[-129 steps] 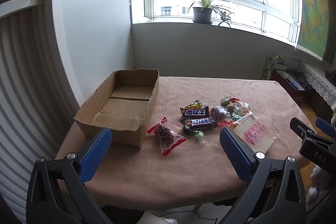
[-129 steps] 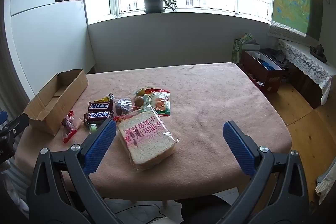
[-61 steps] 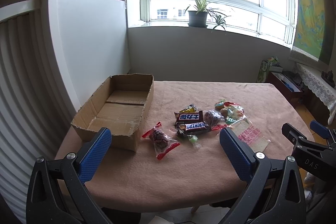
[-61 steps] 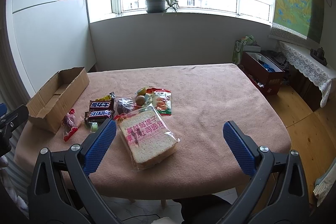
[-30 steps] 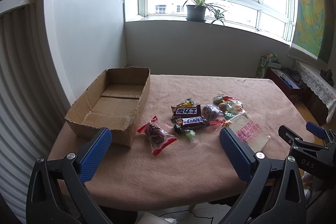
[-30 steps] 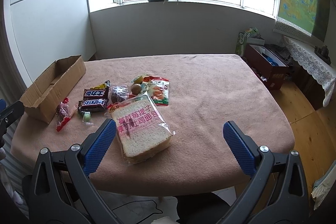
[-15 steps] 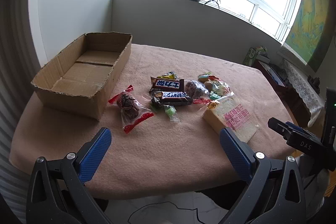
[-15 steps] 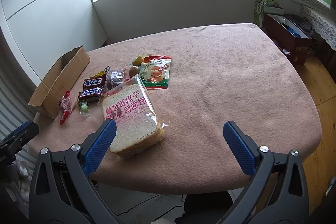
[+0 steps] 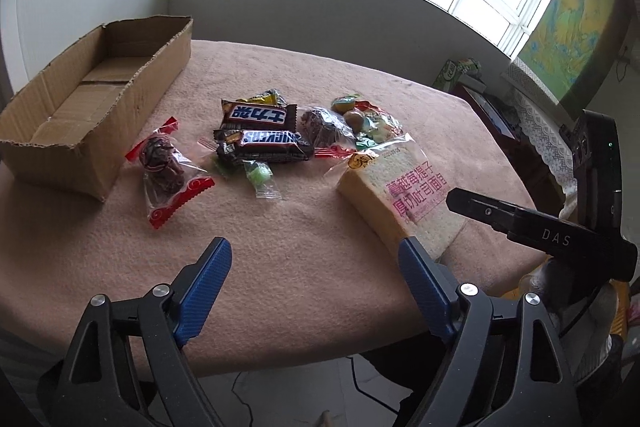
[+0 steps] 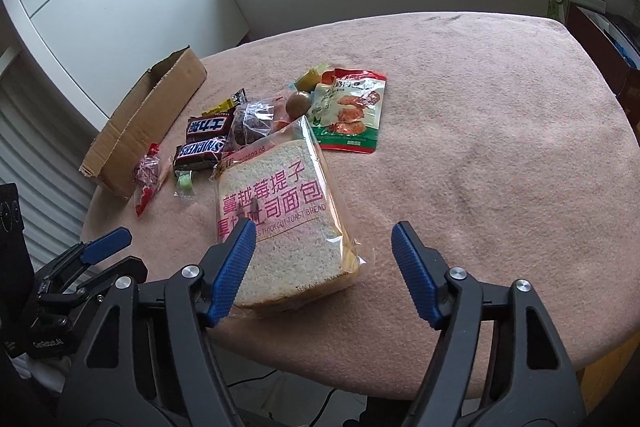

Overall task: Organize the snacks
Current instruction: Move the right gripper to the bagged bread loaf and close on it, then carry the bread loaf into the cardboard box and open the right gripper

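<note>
Hovering right hand-held gripper (image 10: 323,251), spread over bread (image 10: 280,211)

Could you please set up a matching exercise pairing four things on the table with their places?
Things:
1. cardboard box
2. toast bread bag
3. green candy
4. red-edged snack bag

Places:
A. directly ahead of the right gripper
B. far left of the table
C. beside the box's near corner
D. just in front of the Snickers bar

Pairs: 1-B, 2-A, 3-D, 4-C
</note>
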### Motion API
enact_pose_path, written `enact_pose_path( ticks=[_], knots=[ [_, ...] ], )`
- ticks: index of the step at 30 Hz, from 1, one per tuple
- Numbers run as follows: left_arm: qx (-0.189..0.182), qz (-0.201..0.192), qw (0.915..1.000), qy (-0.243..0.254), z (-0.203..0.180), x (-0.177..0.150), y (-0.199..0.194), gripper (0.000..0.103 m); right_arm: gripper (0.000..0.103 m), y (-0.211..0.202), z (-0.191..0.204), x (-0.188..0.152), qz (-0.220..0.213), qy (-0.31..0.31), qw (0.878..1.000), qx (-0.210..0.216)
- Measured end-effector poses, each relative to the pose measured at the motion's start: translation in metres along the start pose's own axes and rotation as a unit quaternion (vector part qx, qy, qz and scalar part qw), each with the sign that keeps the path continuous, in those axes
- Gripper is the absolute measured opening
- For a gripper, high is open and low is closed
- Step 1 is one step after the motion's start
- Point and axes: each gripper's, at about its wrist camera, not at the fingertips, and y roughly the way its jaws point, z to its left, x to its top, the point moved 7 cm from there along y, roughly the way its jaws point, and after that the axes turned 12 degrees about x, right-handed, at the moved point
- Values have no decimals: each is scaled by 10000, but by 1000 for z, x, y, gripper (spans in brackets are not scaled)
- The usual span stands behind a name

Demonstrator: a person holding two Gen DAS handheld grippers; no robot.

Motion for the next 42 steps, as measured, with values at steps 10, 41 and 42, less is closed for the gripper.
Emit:
enact_pose_path(
  ticks=[10,41,42],
  knots=[
    [-798,688,9944,-109,-31,-4,35,76,61,26,-10,13,514,366,9952,752],
    [-1287,902,9871,297,-68,3,49,61,57,31,1,1,1177,413,9838,1286],
    [-1282,895,9872,303,-72,6,52,61,57,30,4,1,1162,392,9843,1269]
  ],
)
